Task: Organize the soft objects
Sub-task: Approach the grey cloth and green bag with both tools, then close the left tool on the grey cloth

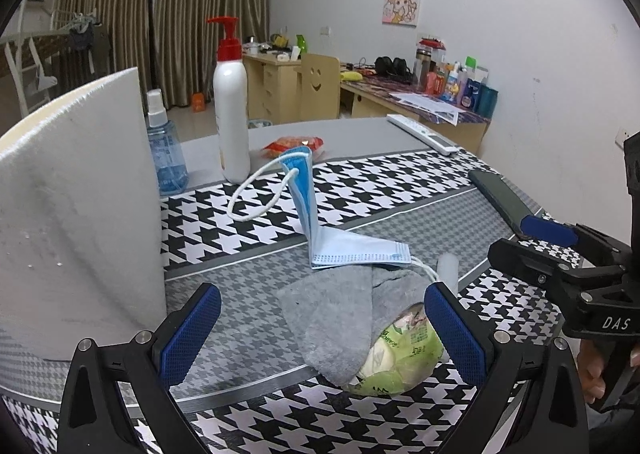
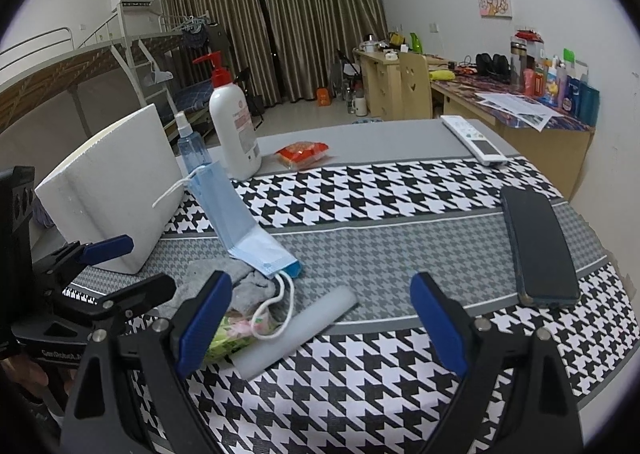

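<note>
Fuzzy grey sock (image 1: 332, 314) drapes crinkly green packet (image 1: 400, 354) — pleated mask (image 1: 320, 222) upright.

Blue mask (image 1: 344, 250) bent upright, atop grey sock (image 1: 332, 318), tissue pack (image 1: 400, 358)

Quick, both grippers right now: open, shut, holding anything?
Left gripper: open, empty, jaws either side of the grey sock and green packet.
Right gripper: open, holding nothing.
</note>
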Tool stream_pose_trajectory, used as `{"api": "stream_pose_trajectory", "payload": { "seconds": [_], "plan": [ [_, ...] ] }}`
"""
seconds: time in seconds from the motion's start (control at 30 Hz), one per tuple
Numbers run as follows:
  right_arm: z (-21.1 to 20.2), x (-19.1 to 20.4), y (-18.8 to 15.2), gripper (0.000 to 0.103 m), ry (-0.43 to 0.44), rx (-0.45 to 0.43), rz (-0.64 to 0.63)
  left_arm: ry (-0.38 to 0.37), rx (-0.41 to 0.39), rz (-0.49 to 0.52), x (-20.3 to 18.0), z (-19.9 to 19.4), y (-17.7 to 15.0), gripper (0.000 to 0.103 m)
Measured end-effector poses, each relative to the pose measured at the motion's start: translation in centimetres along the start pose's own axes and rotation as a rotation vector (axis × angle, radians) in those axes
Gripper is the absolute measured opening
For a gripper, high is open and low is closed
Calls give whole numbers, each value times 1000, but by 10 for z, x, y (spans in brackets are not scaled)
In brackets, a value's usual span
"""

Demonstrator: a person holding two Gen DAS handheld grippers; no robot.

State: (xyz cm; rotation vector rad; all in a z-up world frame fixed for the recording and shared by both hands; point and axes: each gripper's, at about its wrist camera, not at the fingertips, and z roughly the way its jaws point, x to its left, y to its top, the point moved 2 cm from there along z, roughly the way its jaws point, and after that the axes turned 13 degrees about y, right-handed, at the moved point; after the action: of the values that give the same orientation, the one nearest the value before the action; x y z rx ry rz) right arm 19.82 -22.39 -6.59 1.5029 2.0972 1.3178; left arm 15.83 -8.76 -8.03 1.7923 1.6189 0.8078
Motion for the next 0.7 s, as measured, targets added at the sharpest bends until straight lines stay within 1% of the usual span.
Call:
{"api": "stream_pose_trajectory", "payload": {
  "seconds": [0.23,0.47,0.53,0.6,0.7],
  "plan": [
    [8,-5,-4,93,6,32,27,-21,16,7,-3,7,-2,101],
    [12,-7,-7,93,5,51,34,-46,43,27,-9,15,-4,88],
    [14,-7,-7,93,3,56,34,-49,49,32,-10,17,-5,86],
    [15,-7,-7,93,2,61,35,-55,59,35,-11,20,-6,82],
    [17,-9,-8,93,0,71,41,-63,75,44,-13,24,-8,78]
  ]
}}
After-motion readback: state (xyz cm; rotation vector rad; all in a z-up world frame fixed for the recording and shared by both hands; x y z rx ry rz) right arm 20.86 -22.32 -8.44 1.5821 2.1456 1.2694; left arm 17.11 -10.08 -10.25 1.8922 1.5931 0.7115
